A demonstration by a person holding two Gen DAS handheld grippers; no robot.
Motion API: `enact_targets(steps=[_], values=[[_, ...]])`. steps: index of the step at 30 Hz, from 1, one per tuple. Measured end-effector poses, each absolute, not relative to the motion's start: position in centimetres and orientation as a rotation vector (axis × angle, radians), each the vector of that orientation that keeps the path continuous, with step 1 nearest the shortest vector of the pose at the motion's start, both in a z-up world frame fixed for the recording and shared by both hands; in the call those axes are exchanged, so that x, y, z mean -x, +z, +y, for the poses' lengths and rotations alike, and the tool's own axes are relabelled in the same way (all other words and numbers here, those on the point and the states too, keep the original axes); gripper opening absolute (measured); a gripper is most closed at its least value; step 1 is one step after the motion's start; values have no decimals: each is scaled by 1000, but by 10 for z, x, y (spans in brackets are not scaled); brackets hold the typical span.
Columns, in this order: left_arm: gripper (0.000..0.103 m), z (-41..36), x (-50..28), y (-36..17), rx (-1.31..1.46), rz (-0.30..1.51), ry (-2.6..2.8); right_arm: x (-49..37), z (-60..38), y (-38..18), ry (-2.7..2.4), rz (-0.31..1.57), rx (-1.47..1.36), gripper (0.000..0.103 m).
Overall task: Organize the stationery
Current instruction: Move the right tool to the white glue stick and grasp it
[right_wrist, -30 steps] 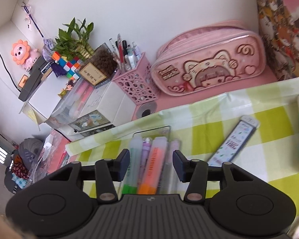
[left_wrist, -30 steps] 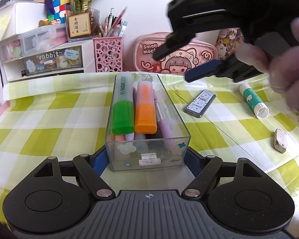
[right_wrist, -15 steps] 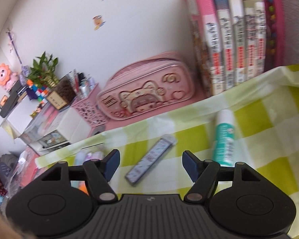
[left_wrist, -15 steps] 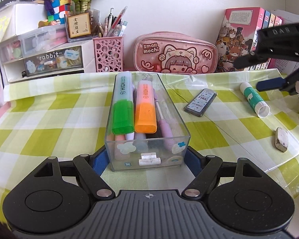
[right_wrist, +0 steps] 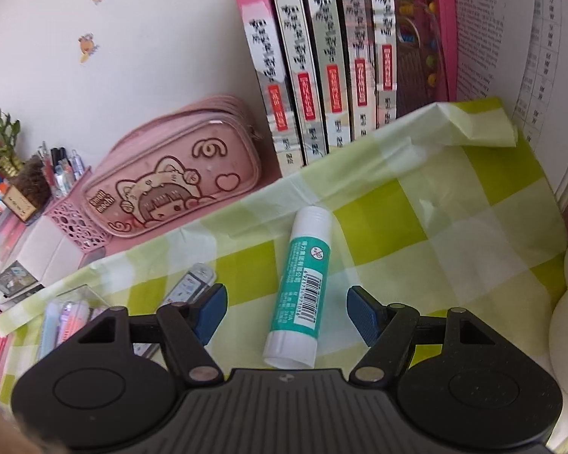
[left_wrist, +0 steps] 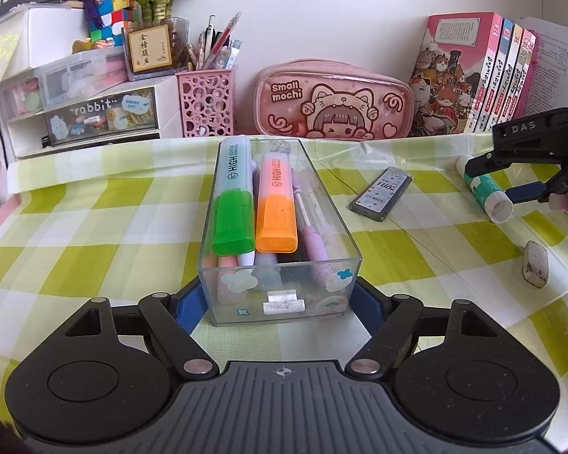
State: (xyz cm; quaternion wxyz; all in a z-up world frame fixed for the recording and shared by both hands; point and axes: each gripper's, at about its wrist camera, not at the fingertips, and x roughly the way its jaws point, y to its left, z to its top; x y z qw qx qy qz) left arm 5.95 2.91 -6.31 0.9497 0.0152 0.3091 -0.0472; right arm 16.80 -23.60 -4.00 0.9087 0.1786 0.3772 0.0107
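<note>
A clear plastic box point(left_wrist: 280, 304) with highlighters and pens in it stands on the green checked cloth. My left gripper point(left_wrist: 280, 304) is shut on the box's near end, a blue pad on each side. A green and white glue stick point(right_wrist: 301, 287) lies on the cloth at the right; it also shows in the left wrist view point(left_wrist: 484, 191). My right gripper point(right_wrist: 287, 312) is open and empty, its fingers either side of the glue stick just above it. It shows in the left wrist view point(left_wrist: 500, 179) at the far right.
A flat lead case point(left_wrist: 381, 193) lies between box and glue stick. A worn eraser point(left_wrist: 536, 269) lies front right. At the back stand a pink pencil case point(left_wrist: 335, 104), a pink pen holder point(left_wrist: 205, 103), drawer units point(left_wrist: 83, 113) and books point(right_wrist: 322, 64).
My right gripper has moved from above the box to the right and now sits over the glue stick. The left gripper and the box have not moved.
</note>
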Motion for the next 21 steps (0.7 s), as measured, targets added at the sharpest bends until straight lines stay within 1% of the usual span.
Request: enact_targets(steps=[7, 9, 13, 14, 16, 19, 21], values=[[77, 29, -60, -63, -31, 629, -98, -176, -228, -46, 18, 768, -324, 72], [77, 29, -60, -63, -32, 630, -98, -176, -228, -46, 12, 766, -320, 70], [77, 29, -60, -63, -31, 629, -99, -177, -228, -46, -15, 763, -313, 58], [77, 29, -60, -63, -31, 629, -99, -176, -228, -46, -20, 764, -316, 57], [77, 29, -60, -63, -31, 629, -99, -175, -230, -46, -28, 765, -322, 49], [77, 29, -60, -63, -31, 629, -99, -173, -233, -46, -27, 766, -334, 42], [77, 29, -60, -63, -31, 629, -99, -172, -233, -47, -33, 765, -333, 35]])
